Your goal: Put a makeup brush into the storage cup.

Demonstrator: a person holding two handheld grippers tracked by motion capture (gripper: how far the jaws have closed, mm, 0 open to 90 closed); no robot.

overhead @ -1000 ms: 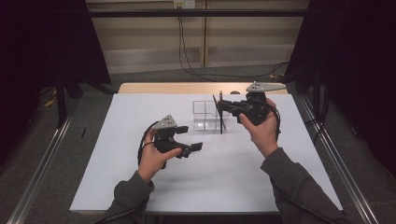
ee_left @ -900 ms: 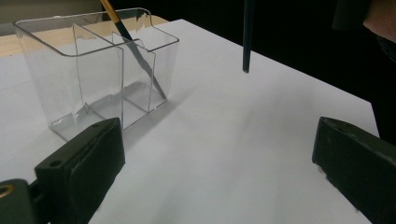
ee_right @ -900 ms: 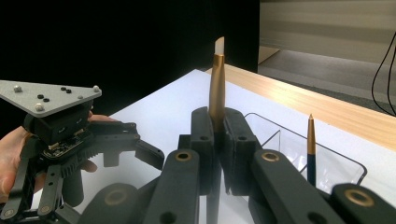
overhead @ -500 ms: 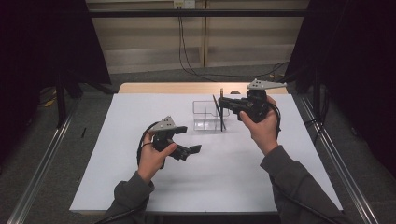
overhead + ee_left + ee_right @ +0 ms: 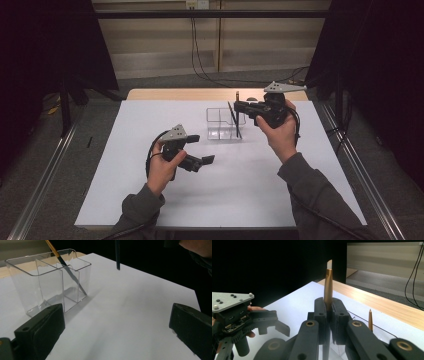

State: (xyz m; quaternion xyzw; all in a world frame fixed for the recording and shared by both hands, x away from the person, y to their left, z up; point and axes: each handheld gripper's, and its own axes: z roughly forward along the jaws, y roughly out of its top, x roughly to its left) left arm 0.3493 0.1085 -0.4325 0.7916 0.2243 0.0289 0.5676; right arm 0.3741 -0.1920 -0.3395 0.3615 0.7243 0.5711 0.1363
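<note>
Clamping brush [image 5: 328, 285], right tongs [image 5: 239, 107] hover at clear organizer [image 5: 223, 122] rim, apparently untouched; left tongs [image 5: 202, 161] released, apart.

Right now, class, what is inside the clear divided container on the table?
One paintbrush leans inside the clear container, in a far compartment, handle tip down. The other compartments look empty. The right gripper holds a second brush outside it.

Clear plastic organizer [image 5: 220, 122]; gold-ferruled dark-handled brush [image 5: 328, 282]; black tool [image 5: 329, 315]; white table cover [image 5: 250, 185]; grey sleeves [image 5: 315, 185].
</note>
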